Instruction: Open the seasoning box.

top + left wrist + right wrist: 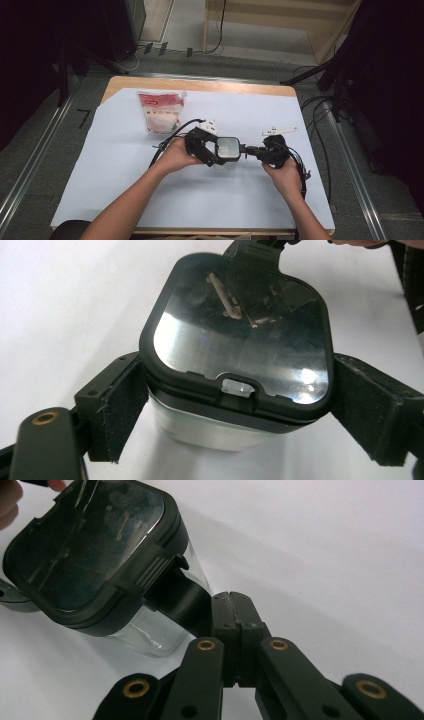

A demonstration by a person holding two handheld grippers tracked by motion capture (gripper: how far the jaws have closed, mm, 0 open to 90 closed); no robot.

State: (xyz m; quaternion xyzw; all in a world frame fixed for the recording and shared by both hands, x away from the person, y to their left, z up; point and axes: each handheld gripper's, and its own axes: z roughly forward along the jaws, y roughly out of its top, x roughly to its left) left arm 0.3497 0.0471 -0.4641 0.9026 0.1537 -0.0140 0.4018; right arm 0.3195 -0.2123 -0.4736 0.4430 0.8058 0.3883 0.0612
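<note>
A clear container with a black lid and see-through window sits at the table's middle. My left gripper comes in from the left, and its jaws press on both sides of the container. In the left gripper view the pads sit against its walls, so the left gripper is shut on it. My right gripper comes in from the right. In the right gripper view the right gripper has its jaws closed on the black latch tab that sticks out from the lid.
A white sheet covers the wooden table. A bag of white contents with a red label lies at the back left. Cables trail off the right side. Dark equipment stands beyond both table sides.
</note>
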